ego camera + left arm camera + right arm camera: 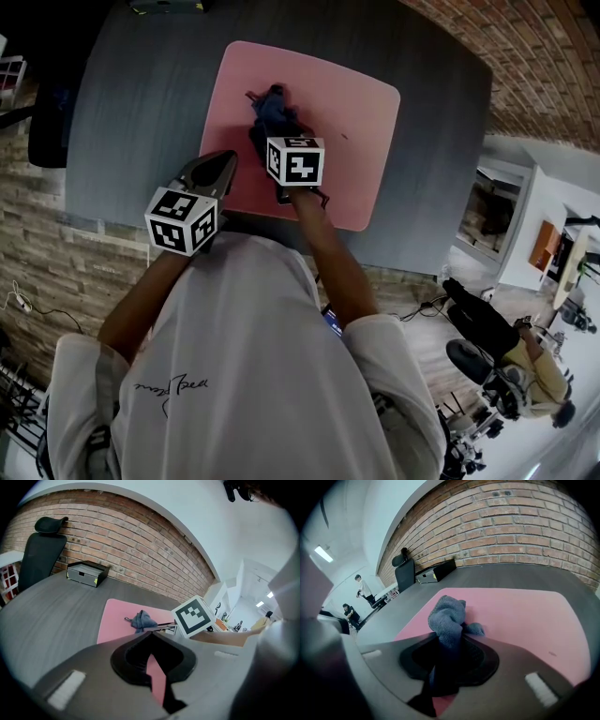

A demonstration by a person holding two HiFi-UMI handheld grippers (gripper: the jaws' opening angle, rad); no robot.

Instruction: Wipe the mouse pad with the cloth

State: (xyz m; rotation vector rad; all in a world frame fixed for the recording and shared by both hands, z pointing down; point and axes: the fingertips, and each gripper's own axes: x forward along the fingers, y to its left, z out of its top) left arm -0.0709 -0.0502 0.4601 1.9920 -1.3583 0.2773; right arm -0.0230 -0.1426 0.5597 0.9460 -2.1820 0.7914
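My right gripper (449,644) clamps blue cloth (447,613) between fingers, on pink mouse pad (525,616) | left gripper (151,633) clenched, empty | I fear pad sliding under drag.

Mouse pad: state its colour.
The mouse pad is plain pink; the head view shows it best.

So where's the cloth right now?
In the head view, the cloth sits on the pink pad, left of its middle, clamped in the right hand-held gripper.
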